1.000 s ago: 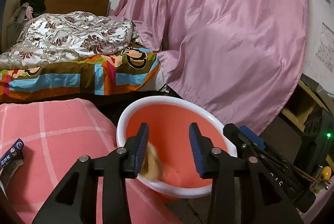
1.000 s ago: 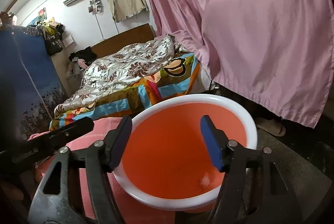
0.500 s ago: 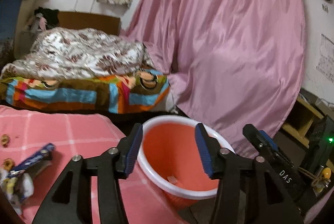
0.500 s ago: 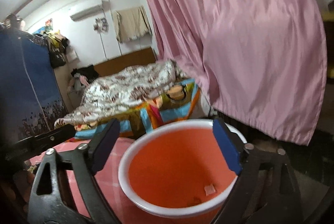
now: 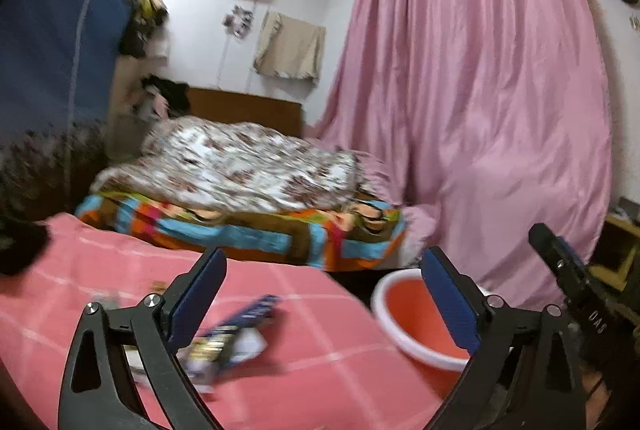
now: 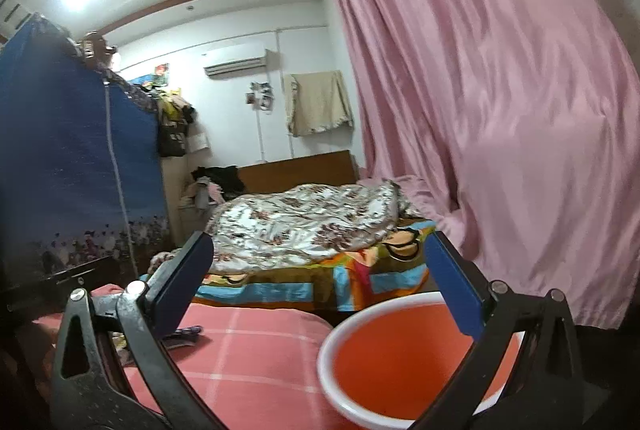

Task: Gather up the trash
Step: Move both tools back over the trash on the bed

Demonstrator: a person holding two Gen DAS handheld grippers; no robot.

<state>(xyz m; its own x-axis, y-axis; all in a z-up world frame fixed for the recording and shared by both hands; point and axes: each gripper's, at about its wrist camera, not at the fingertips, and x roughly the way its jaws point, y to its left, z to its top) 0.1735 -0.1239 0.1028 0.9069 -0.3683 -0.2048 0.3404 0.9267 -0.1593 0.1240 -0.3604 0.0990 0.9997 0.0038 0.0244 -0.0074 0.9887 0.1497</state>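
Above the pink checked cloth (image 5: pixel 328 358), left gripper (image 5: pixel 322 304) and right gripper (image 6: pixel 318 284) hover level, spread wide, empty.

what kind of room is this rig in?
Most likely a lived-in bedroom: a bed with a floral quilt, a wall air conditioner, and a full-length pink curtain.

A wrapper (image 5: pixel 236 330) lies on the checked cloth (image 5: pixel 312 362), the bucket (image 5: pixel 404 314) stands just off the cloth's right edge, the bed (image 5: pixel 248 197) lies behind both, a curtain (image 5: pixel 472 117) hangs to the bed's right and a wardrobe (image 6: pixel 60 169) stands at its left
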